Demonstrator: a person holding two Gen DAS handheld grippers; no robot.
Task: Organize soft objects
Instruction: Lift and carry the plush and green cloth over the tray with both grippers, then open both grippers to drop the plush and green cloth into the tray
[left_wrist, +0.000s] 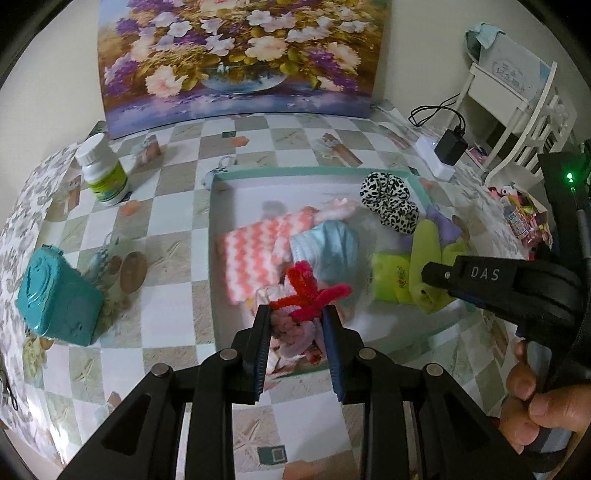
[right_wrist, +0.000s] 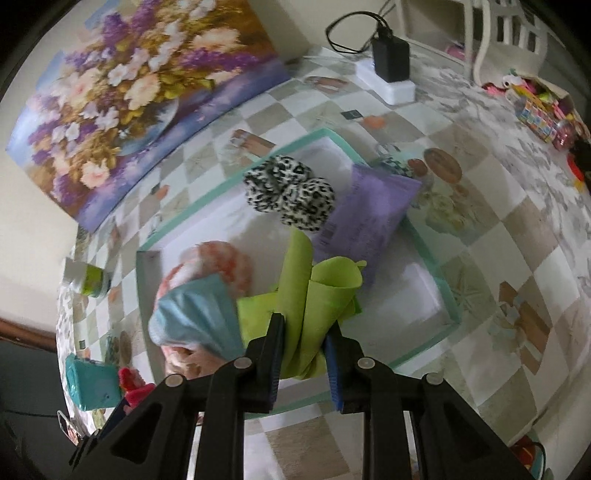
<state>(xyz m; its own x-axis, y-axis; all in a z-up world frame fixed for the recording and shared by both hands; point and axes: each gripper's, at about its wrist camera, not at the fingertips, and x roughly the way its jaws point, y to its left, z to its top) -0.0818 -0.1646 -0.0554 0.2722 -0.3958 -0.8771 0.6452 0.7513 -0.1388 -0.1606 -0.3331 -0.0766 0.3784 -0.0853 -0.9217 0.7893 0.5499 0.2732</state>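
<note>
A: Left claw (left_wrist: 297, 314)?
B: Pinching a red fuzzy pipe-cleaner toy (left_wrist: 308, 291) with pink yarn, over the near edge of the teal-rimmed tray (left_wrist: 212, 236).
A: Right claw (right_wrist: 306, 332)?
B: Clamped on a lime-green cloth (right_wrist: 314, 291) — rolled, sticking up over the same tray.
A: Rest of the tray?
B: 1 leopard scrunchie (right_wrist: 290, 194), a purple pouch (right_wrist: 369, 218), a blue cloth (right_wrist: 195, 317), an orange-white knit (left_wrist: 255, 247) — blurred. A white bottle (left_wrist: 101, 170) stands on the counter (left_wrist: 166, 317).

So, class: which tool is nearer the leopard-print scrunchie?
Right. The right tool, gripping the green cloth, sits just below the scrunchie. The left tool, holding a red pipe-cleaner bundle, is farther off, down-left of it.
</note>
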